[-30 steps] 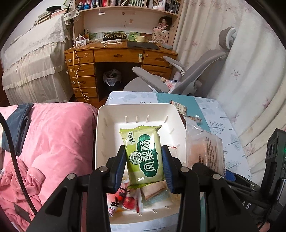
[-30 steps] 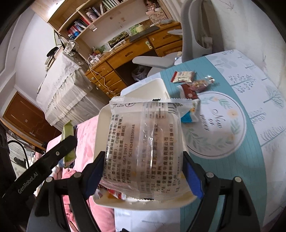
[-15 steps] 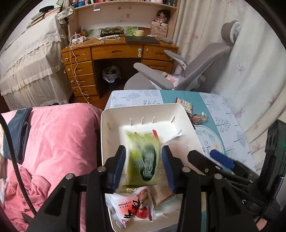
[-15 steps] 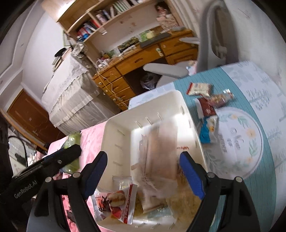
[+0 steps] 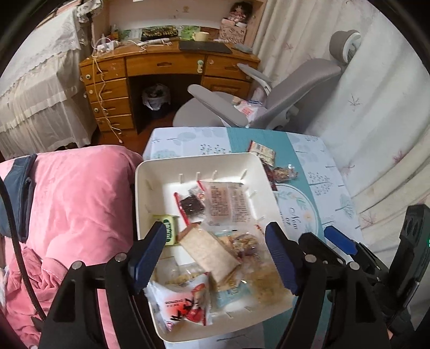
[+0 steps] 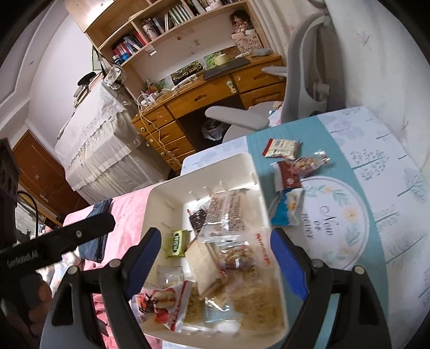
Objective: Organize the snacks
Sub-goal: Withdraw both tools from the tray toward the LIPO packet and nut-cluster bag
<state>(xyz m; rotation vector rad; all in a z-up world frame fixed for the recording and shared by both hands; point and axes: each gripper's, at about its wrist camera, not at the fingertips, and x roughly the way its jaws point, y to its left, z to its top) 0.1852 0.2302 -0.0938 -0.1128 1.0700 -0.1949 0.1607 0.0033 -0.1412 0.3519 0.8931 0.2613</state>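
Left wrist view: left hand-held gripper [image 5: 215,255] is opening with nothing gripped, hovering over the white bin [image 5: 150,193] where the green snack pack [image 5: 168,233] lies; right hand-held gripper [image 6: 217,264] is spread wide, empty too, with loose snack packets [image 6: 289,163] on the counter [image 6: 376,150].

Wooden desk [image 5: 166,67] with drawers at far wall, dark mat [image 5: 204,47] and tape roll [image 5: 201,35] on desktop, white cables [image 5: 100,80] hanging down left drawers. Bin with bag [image 5: 156,96] in kneehole. Bookshelf [image 6: 172,24] above desk. Grey office chair [image 5: 271,99] at table's far edge. Pink blanket [image 5: 75,198] against table's left edge. Lace-covered furniture [image 5: 37,80] far left. Pale curtain [image 5: 376,120] right.
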